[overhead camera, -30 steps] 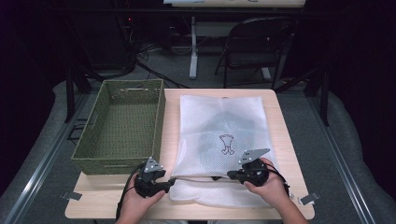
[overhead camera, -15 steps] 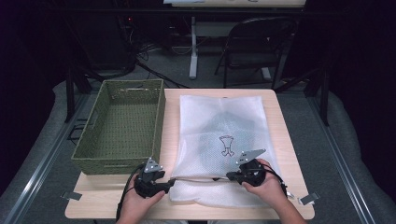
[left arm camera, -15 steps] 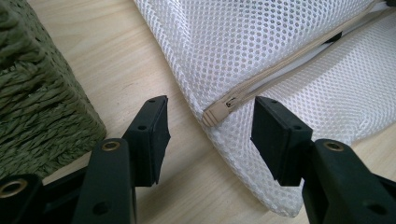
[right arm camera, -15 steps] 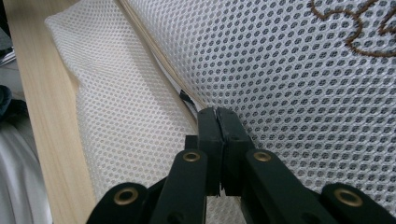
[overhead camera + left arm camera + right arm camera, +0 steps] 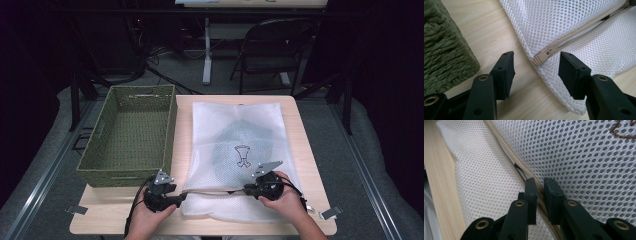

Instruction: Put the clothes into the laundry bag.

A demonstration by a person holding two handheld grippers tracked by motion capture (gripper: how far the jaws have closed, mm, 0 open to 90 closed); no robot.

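Evidently I am working the zipper point(image 5: 529, 176) of a white mesh bag point(image 5: 240, 130), which lies flat on the tabletop point(image 5: 310, 165) beside a green basket point(image 5: 130, 135). My right gripper point(image 5: 539, 182) has its jaws nearly closed across the zipper seam, pinning the bag so it should not slide when the slider is drawn. My left gripper point(image 5: 535, 63) stands wide open, holding nothing, its jaws flanking the beige pull tab point(image 5: 541, 57) at the bag's near corner, apparently placed to close on it. Whether the right jaws truly clamp fabric or merely straddle it cannot be told; a narrow gap remains between the pads. A grey shape inside the bag is veiled by mesh and unidentifiable. From above, my hands cover much of both grippers.
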